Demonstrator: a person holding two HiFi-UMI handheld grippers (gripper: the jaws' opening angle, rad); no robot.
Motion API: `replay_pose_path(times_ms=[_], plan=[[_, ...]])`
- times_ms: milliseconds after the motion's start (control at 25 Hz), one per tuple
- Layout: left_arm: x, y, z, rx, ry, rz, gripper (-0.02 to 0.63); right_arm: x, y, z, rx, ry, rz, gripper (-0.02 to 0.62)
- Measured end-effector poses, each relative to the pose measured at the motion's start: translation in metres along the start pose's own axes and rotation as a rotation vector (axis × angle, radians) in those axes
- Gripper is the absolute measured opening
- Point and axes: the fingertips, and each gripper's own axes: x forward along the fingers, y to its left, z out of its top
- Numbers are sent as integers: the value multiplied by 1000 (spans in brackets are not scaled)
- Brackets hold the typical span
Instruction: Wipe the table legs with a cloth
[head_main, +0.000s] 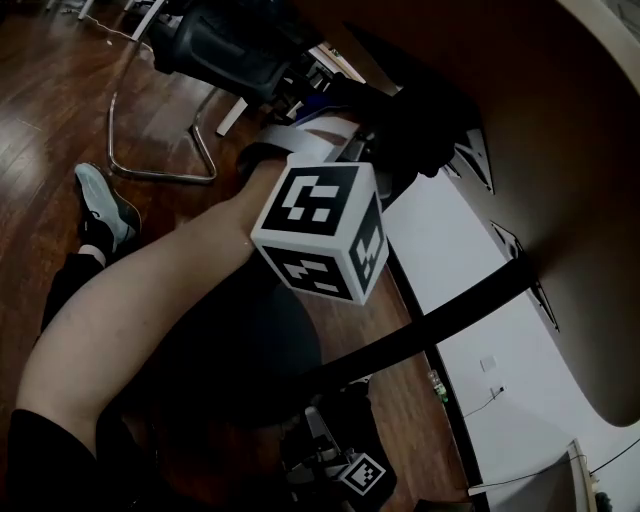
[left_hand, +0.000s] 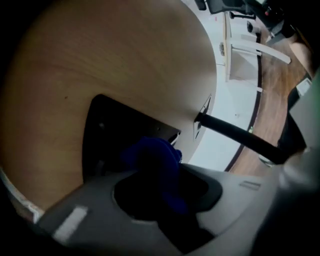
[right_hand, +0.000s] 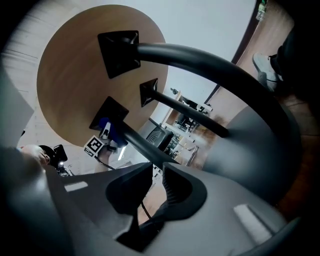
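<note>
Scene is under a round table; a bare forearm (head_main: 150, 290) stretches up toward the wooden underside (left_hand: 115, 60) of the top, w/ the marker cube (head_main: 320, 235) of the L gripper (left_hand: 165, 172) large in mid-frame of the head view. L jaws are clamped on a bunched blue cloth (left_hand: 152, 155), which bulges out past the tips; the cloth sits right at the black mounting plate (left_hand: 112, 132) on the underside of the top – whether it touches the plate can't be told. A second leg (left_hand: 240, 137), black, runs off to the right from its own bracket, white wall (left_hand: 227, 95) behind it.

R gripper (right_hand: 157, 167) is low down, at the bottom edge of the head view; its jaws stand close together but not meeting – a thin slit btwn them shows floor, nothing in it. In the R gripper view a thin leg (right_hand: 132, 140) runs from that plate down to just behind the jaw tips; the blue cloth shows at its top end. A thick curved leg (right_hand: 225, 70) crosses the upper part of that view, nearer the camera.

Off to the side: a grey shoe (head_main: 105, 205) on the dark wood floor (head_main: 50, 110); a chrome chair base (head_main: 165, 170) beyond it.
</note>
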Motion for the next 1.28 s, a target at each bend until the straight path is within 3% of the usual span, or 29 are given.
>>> replay_pose_path(times_ms=[80, 240, 320, 400, 520, 680, 760, 920, 1000, 1080, 1160, 1280], plan=[[-15, -3, -20, -119, -7, 47, 114, -6, -3, 0, 14, -8, -9, 64], [-56, -34, -83, -568, -37, 113, 114, -10, -12, 4, 28, -17, -21, 64], [-79, -68, -113, -717, -49, 124, 114, -7, -16, 2, 34, -18, -23, 64], [-106, -109, -144, -819, -7, 123, 115, -2, -16, -5, 38, -8, -21, 63], [-150, -177, -193, -921, 148, 112, 115, 10, -14, -21, 29, 24, -9, 64], [-197, -269, -233, -964, 388, -19, 115, 18, -12, -30, -7, 48, -2, 64], [-198, -294, -216, -954, 410, -126, 114, 20, -5, -21, -55, 47, 5, 64], [-167, -303, -108, -870, 251, -378, 114, 19, 33, 17, -219, 33, 63, 64], [-153, -306, -54, -833, 181, -518, 114, 10, 53, 39, -364, 16, 73, 64], [-142, -303, -11, -831, 130, -634, 114, -4, 73, 62, -579, -20, 60, 64], [-129, -297, 24, -917, 106, -731, 114, -19, 101, 83, -838, -56, 55, 100], [-109, -288, 58, -1121, 121, -847, 114, -41, 152, 83, -1228, -30, 142, 227]])
